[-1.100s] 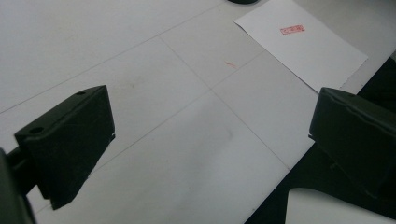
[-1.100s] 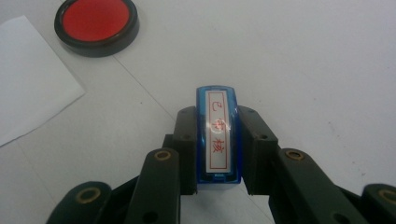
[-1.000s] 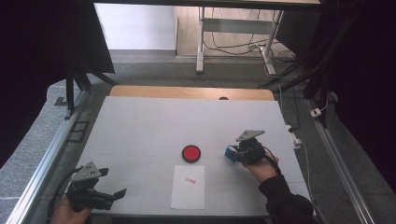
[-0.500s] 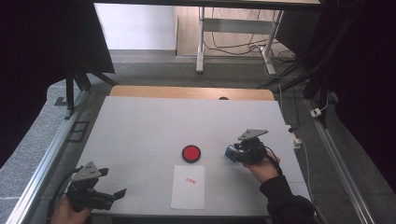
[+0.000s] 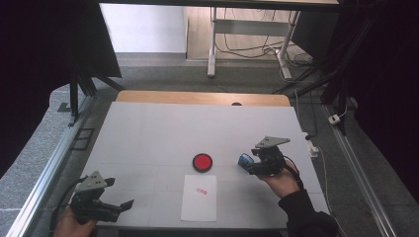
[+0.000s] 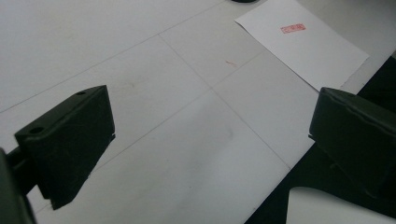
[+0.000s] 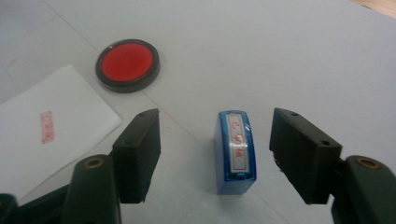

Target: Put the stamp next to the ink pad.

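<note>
Fingers (image 7: 301,158) of the right gripper (image 7: 219,158) have just been opening and stand clear of the blue stamp (image 7: 236,151) between them. Stamp lies flat near the desk's (image 5: 148,128) right edge, long axis running along the fingers, label up.

Black fingers (image 7: 299,156), grey plate, dark sleeve (image 5: 306,215)

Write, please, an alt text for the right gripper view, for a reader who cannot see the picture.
A small blue stamp stands on the white table between the right gripper's two black jaws, which have just been opening and do not touch it. Farther off are a round red ink pad and a white paper with a red stamp mark.
</note>
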`<state>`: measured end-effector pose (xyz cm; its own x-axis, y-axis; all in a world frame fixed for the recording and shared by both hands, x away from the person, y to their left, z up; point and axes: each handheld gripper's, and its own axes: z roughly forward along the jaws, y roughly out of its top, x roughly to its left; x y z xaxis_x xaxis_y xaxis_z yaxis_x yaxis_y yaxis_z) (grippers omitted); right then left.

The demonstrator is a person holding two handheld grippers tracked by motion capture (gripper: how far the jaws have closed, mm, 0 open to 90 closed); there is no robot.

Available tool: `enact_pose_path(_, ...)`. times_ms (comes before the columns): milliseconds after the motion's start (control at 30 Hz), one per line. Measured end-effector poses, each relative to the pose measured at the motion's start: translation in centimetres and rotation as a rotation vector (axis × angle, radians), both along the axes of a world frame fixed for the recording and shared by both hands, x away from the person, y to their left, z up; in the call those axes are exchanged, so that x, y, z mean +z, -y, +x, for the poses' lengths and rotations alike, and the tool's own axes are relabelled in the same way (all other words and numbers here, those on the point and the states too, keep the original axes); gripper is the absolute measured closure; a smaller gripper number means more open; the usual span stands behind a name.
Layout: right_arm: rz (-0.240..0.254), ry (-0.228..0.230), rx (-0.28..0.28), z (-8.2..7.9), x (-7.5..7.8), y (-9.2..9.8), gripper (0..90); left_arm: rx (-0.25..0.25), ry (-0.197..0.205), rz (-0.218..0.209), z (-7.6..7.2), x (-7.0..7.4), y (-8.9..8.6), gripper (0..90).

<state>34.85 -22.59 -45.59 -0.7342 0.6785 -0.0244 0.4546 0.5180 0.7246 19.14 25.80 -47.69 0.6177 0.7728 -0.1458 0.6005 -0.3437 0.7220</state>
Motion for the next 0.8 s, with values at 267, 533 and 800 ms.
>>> enact_pose_path(267, 0.058, 0.016, -0.012, -1.5, 1.4, -0.1, 23.5, -0.002, -0.004, -0.003, 0.1, 0.0, 0.0, 0.0)
enact_pose_path(533, 0.046, 0.010, -0.009, -3.4, 1.7, 0.0, 12.4, -0.009, 0.000, 0.006, 0.1, 0.0, 0.1, 0.0)
enact_pose_path(800, 0.058, 0.025, -0.040, -5.6, 1.9, 1.1, 1.3, -0.008, -0.003, 0.011, 0.1, 0.0, 0.1, 0.0)
